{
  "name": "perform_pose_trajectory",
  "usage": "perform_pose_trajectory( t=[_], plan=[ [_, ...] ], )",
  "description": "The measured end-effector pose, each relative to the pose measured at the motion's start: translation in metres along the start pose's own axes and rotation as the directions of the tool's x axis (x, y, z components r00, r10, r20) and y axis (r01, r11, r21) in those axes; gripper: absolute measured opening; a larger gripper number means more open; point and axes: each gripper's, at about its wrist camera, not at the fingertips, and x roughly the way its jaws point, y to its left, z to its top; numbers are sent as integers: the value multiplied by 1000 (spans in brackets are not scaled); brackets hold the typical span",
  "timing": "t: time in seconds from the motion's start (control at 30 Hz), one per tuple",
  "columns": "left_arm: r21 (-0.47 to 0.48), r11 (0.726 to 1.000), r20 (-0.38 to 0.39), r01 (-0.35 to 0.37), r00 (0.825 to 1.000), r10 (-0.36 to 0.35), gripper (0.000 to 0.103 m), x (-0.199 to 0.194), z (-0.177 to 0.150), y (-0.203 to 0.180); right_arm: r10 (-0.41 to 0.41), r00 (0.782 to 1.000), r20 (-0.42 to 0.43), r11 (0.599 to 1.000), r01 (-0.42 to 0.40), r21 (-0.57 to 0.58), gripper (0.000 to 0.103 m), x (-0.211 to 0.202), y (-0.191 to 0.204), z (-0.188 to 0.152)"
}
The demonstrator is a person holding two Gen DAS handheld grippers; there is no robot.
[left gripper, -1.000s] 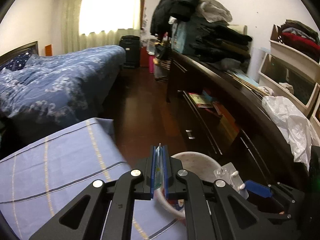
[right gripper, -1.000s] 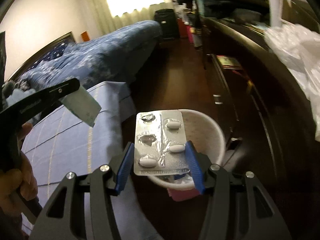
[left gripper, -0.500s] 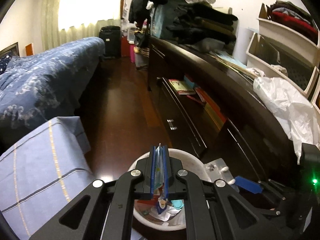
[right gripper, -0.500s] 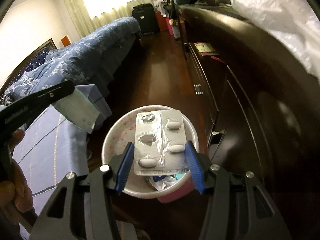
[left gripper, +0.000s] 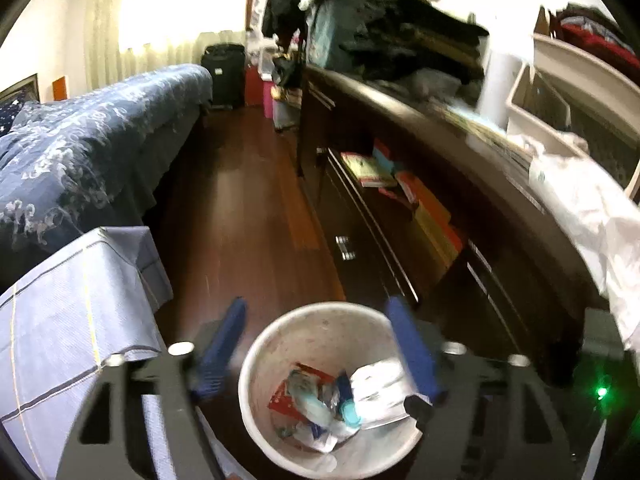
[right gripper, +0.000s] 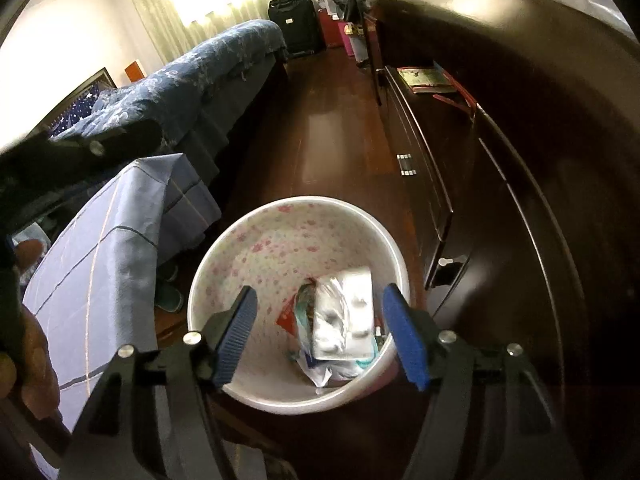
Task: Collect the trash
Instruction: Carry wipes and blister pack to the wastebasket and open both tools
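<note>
- Trash, a silver foil blister pack of white pills (right gripper: 347, 316), lies loose in the round white waste bin with a pink speckled inside (right gripper: 280, 232), on top of a red wrapper (right gripper: 286, 317) and crumpled white and teal packets.
- Right gripper (right gripper: 320, 334): its blue ribbed fingers (right gripper: 236, 336) stand apart above the bin's near rim; the jaws have just been opening, and the pack lies below the gap, free of both pads.
- Left gripper (left gripper: 320, 354): its blue fingers (left gripper: 412, 348) are spread wide over the same bin (left gripper: 320, 320); these jaws have also just been opening, and nothing is clamped between them.
- The bin stands on the dark wooden floor (right gripper: 320, 120), between the pale blue checked cloth (right gripper: 104, 248) and the long dark wooden cabinet (right gripper: 520, 160).
- Only the left wrist view shows the cabinet top: piled dark clothes (left gripper: 400, 40), a crumpled white plastic bag (left gripper: 580, 208) and cream storage bins (left gripper: 560, 92).
- Only the right wrist view shows part of a hand (right gripper: 28, 352) at the left edge and the left gripper's black arm above the cloth.
- Both show the bed with a blue patterned quilt (left gripper: 80, 152).
</note>
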Motion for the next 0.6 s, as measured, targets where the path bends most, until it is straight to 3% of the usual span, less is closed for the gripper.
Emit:
perform_pose_trajectory(
  t=[0.2,0.37,0.47,0.6],
  plan=[
    [-28,999,37,-27,999,28,84,-14,8,11,-6,1000,2,1000,6,-2,68,-4,4,0],
    [-47,994,59,-101,993,104,91,-36,6,24,-11,1000,7,1000,11,-5,70,-17,9,-2],
    [-52,983,93,-177,979,181,99,-62,1,34,-8,1000,7,1000,8,-19,74,-28,18,-6],
    [-48,960,117,-275,953,278,99,-96,-8,47,14,1000,12,999,-14,-48,83,-46,41,-12]
  ],
)
